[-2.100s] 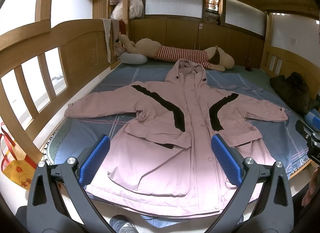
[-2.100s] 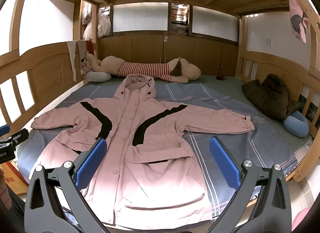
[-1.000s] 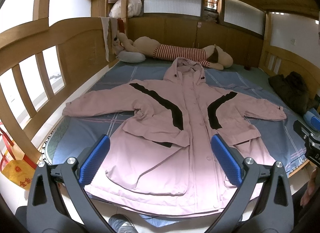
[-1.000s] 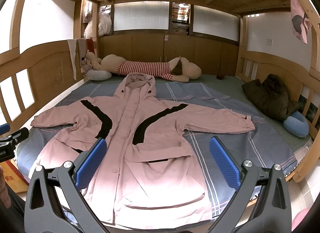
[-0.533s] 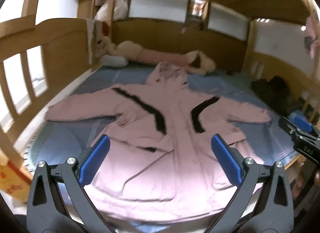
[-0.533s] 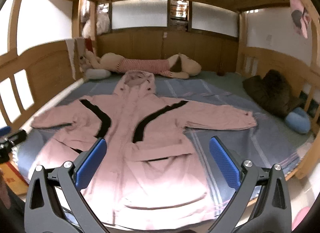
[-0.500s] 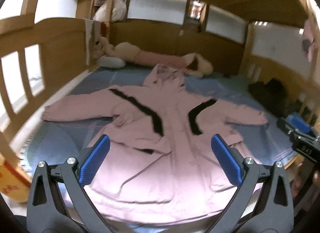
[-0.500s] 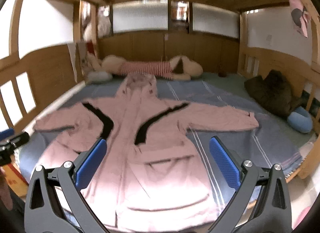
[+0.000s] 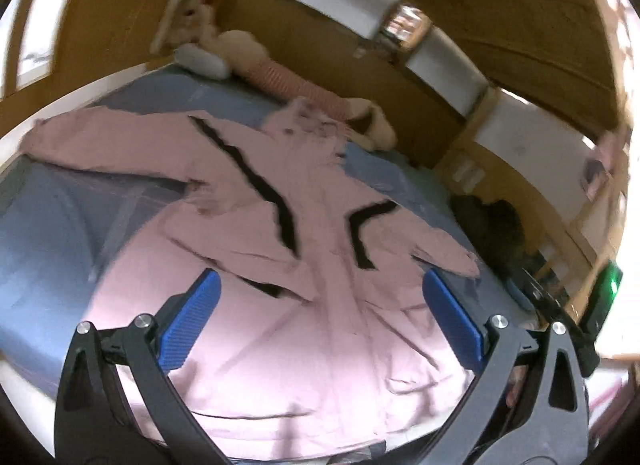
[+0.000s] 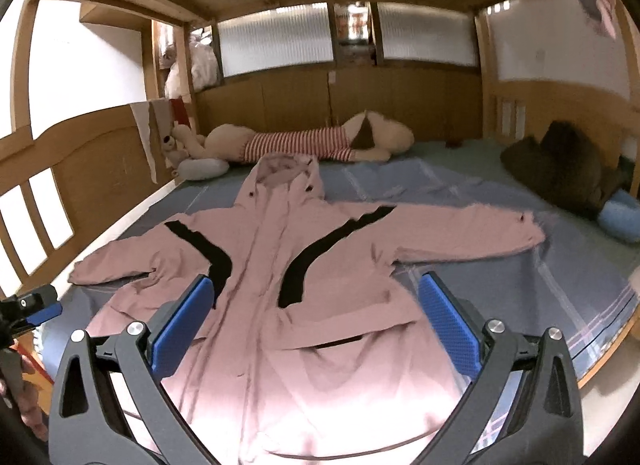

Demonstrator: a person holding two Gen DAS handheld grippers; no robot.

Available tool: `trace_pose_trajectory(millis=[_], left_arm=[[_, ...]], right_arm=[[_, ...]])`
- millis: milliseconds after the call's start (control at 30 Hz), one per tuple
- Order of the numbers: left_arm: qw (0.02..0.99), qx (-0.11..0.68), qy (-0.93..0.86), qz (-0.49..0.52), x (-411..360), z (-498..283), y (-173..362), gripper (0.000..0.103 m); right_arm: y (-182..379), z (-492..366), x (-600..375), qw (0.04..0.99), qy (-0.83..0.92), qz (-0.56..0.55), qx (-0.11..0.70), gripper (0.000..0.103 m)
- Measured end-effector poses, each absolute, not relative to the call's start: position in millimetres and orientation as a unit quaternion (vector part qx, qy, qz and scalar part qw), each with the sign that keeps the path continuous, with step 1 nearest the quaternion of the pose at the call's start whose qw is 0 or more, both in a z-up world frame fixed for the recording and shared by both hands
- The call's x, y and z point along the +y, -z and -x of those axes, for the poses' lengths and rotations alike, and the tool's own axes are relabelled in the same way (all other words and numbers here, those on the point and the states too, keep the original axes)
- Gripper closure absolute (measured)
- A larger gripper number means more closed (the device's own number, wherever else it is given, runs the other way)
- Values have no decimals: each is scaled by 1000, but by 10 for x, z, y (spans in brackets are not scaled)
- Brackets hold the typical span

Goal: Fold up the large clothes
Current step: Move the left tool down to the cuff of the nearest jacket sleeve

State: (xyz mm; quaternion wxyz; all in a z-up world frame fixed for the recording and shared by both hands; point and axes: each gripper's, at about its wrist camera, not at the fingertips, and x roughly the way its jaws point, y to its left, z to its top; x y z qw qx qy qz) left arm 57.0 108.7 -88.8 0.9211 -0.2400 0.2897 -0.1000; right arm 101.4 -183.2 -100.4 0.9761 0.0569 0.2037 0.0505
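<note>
A large pink hooded coat (image 10: 276,289) with black stripes lies flat and spread on the bed, sleeves out to both sides, hem toward me. It also shows in the left wrist view (image 9: 304,273), tilted and blurred. My left gripper (image 9: 320,313) is open and empty, above the coat's lower body. My right gripper (image 10: 316,317) is open and empty, above the coat's lower right half. The left gripper's tip shows at the left edge of the right wrist view (image 10: 32,307).
The blue striped sheet (image 10: 500,277) covers the bed. A striped plush toy (image 10: 304,143) lies along the far wall. A dark garment (image 10: 560,165) and a blue cushion (image 10: 622,215) sit at the right. Wooden rails (image 10: 60,185) enclose the bed.
The left gripper has swung and tilted, moving closer over the coat, its view now blurred. The right gripper has moved slightly forward. The coat has not moved.
</note>
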Motion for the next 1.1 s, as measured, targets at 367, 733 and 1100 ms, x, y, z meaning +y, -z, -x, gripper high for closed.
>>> trace_pose_trajectory(millis=[367,733,1100], left_arm=[[814,268,-12,516,2755,-513,1403,2],[752,237,-15,615,3538,-958,1717,2],[760,208,-32,614,4044,-1747,2067,2]], right_arm=[[1022,-1149,-1719,971,-92,-64,213,1],[1070,-1292,-1884,960,-104,-112,236,1],[1144,-1367,-1904,956,-106,-114,249,1]])
